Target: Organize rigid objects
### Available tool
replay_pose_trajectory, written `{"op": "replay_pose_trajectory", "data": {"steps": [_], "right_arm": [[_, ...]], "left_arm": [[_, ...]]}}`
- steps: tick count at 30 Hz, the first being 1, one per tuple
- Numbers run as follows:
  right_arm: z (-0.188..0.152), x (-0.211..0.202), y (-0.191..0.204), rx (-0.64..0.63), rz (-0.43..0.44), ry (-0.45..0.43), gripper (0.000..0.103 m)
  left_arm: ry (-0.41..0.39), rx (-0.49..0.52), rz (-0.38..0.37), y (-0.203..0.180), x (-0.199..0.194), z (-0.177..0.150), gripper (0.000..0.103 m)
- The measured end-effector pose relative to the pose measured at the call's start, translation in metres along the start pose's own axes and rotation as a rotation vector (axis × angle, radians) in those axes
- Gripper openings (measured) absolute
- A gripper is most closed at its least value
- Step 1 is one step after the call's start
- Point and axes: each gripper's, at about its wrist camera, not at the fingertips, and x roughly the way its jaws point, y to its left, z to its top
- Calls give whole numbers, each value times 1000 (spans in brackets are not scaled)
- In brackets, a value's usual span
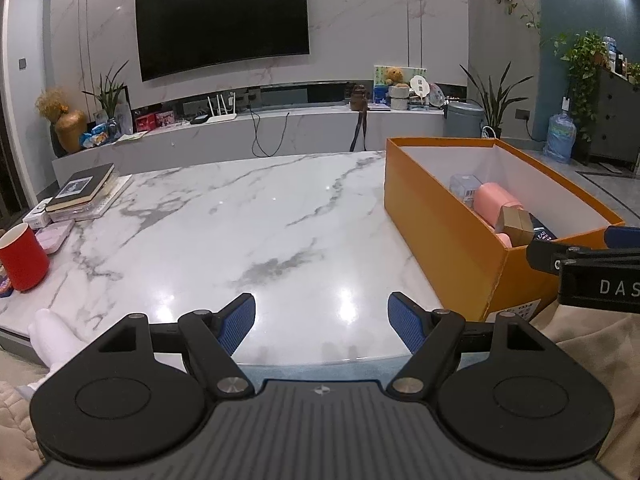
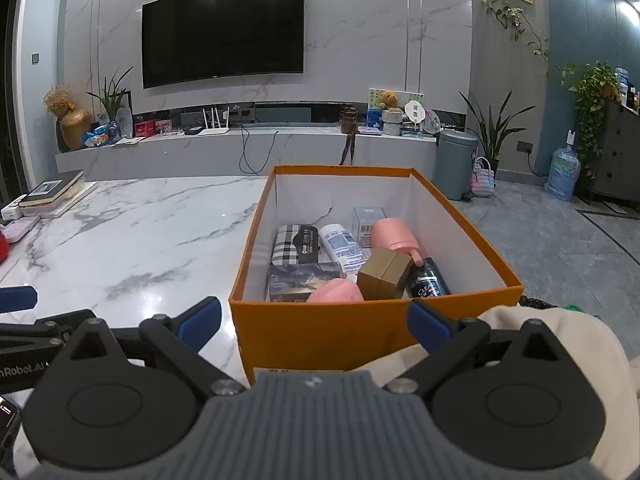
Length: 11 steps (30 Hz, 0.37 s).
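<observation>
Marble table (image 1: 240, 216) is seen bearing an orange box (image 2: 360, 328) of packed items; both the left gripper (image 1: 321, 316) and the right gripper (image 2: 314, 320) are held wide, empty.

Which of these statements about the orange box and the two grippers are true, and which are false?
1. The orange box holds several items. True.
2. The left gripper is shut on a book. False: it is open and empty above the marble table.
3. A gold carton lies inside the box. True.
4. The red cup stands inside the box. False: it stands on the table, far to the left.
5. The right gripper is open. True.
</observation>
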Motion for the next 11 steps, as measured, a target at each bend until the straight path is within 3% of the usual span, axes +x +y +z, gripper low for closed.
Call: {"op": "replay_pose_trajectory", "data": {"steps": [11], "right_arm": [[0, 1, 0, -4, -2, 8, 97]], "left_arm": [[-2, -10, -7, 2, 0, 0, 89]]}}
